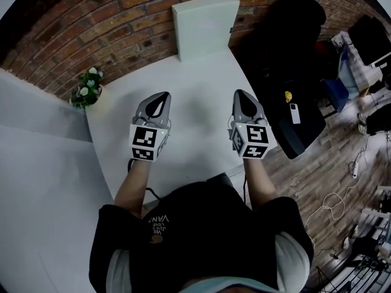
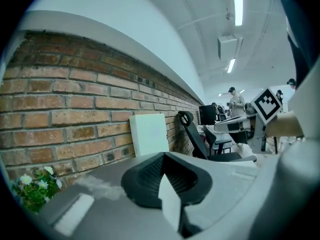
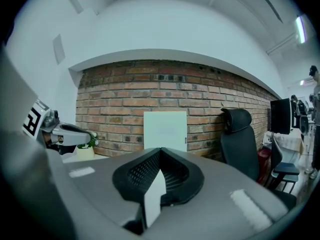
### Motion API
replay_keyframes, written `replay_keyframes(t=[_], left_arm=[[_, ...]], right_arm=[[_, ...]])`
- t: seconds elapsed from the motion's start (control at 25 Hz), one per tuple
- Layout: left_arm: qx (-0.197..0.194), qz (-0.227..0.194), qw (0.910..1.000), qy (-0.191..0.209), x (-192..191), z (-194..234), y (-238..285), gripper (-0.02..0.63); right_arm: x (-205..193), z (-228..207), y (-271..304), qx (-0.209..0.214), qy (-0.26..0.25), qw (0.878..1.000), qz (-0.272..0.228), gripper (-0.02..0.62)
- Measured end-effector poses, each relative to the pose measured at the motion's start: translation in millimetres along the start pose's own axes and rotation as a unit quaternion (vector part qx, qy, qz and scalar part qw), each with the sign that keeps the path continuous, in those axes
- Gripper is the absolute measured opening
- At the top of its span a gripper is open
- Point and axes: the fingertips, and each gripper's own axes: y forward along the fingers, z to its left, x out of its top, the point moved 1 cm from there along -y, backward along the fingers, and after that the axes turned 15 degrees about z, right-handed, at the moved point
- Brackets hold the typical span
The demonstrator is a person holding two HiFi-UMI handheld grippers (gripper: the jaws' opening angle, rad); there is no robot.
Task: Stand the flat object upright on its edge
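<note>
Two claws: I hold one in each hand over the near half of the white table (image 1: 201, 145). Both point toward the far wall and are well apart from each other.
Left claw (image 1: 160, 97): the jaws are pressed together tip to tip with nothing between them. It hovers over the left part of the table.
Right claw (image 1: 240, 95): the jaws are also closed on nothing. It hovers near the table's right edge.
Flat white panel (image 1: 206, 26): it stands upright on its lower edge at the far end of the table, with its back against the brick wall (image 1: 122, 8). Both claws are well apart from it.
Panel's face: plain and pale, turned toward me. In the right gripper view it sits straight beyond my closed tips; in the left gripper view it sits a little to their left.
Potted plant (image 1: 87, 89): small, with white flowers, at the table's far left corner by the wall, to the left of and beyond the left claw.
Black office chair (image 1: 287, 35): it stands to the right of the panel, close to the wall.
Phone (image 1: 295, 113): pale, lying on a dark surface to the right of the table, with a small yellow thing just beyond it.
Forearms (image 1: 137, 185): bare, reaching forward from dark short sleeves to the marker cubes at the rear of each claw.
</note>
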Motion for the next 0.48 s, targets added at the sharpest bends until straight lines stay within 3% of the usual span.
replay_keyframes(t=[0.48], left_arm=[[-0.024, -0.003, 0.9996, 0.012, -21, -9, -33, 0.000]], right_arm=[[-28, 24, -35, -0.025, 0.023, 0.999, 0.000, 0.000]])
